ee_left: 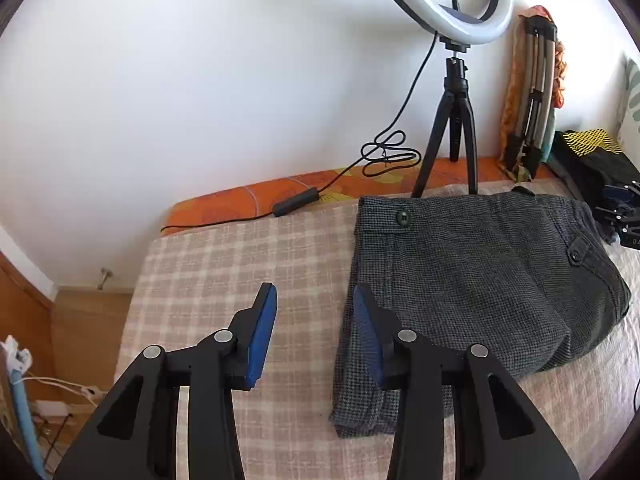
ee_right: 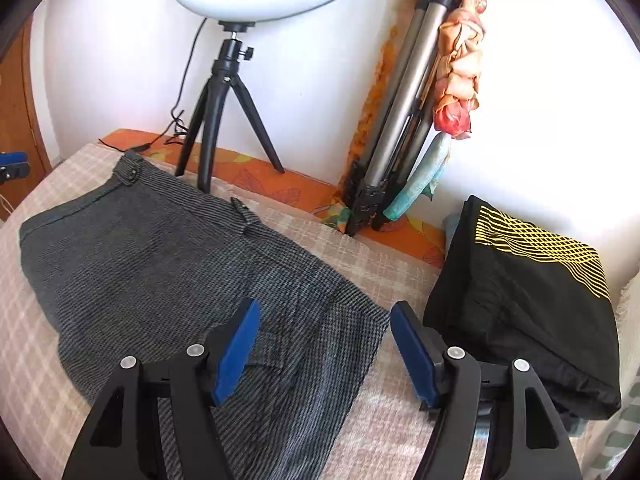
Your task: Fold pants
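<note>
Checked beige bedspread [ee_left: 240,280] under both tools, with an orange leaf-print sheet [ee_left: 248,196] peeking out along the far edge, past the jaw tips. White wall [ee_left: 200,80] straight ahead of both grippers. Wooden floor [ee_left: 88,320] off to the left of the left jaws, plus some cables down there, too small to make out.

Left gripper [ee_left: 314,300]: jaws apart, nothing between the blue pads but bare bedspread. Right finger sat over the near left edge of the grey tweed pants [ee_left: 480,280], folded into a compact bundle, waistband button toward the wall, bulk of it spread to the right of those jaws.

Right gripper [ee_right: 324,316]: jaws wide, not holding anything. Left pad hung over the pants' right end, right pad over the strip of bedspread between the pants and a folded black garment with yellow line print [ee_right: 532,292], just right of the jaws.

Beyond the tips: ring light on a small black tripod [ee_right: 228,100], cable [ee_left: 384,152] looped on the sheet, and a folded silver tripod [ee_right: 400,120] leaning on the wall with a peach floral cloth [ee_right: 460,60] draped over it.

No containers anywhere.
</note>
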Motion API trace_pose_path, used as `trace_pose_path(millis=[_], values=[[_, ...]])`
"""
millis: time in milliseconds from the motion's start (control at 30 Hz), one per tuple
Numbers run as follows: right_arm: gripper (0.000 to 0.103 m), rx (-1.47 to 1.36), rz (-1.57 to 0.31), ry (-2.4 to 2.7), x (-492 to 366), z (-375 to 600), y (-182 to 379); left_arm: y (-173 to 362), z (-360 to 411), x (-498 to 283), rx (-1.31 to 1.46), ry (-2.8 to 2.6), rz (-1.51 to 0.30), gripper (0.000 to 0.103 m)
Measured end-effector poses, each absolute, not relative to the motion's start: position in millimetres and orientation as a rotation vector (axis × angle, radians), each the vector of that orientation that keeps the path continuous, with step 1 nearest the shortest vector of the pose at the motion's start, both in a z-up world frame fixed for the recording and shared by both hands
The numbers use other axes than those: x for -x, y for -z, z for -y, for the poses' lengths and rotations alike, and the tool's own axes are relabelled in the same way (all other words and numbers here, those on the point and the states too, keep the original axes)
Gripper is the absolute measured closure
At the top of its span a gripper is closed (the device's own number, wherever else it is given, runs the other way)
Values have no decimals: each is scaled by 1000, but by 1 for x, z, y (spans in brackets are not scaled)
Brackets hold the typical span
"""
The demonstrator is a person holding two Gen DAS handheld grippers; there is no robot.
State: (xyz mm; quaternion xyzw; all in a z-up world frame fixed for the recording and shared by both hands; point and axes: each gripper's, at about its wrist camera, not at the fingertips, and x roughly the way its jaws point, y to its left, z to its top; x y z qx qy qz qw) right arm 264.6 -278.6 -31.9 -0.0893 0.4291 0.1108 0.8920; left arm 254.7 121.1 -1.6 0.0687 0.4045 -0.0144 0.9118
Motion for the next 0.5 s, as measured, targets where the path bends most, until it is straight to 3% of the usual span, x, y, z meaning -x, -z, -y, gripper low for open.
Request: trace_pose_path(millis=[267, 500], values=[[28, 98, -920, -374, -166, 255, 20, 13, -100, -195, -26, 151, -851, 61], [28, 192, -880, -466, -136, 212, 28, 36, -79, -177, 97, 160, -908, 61]])
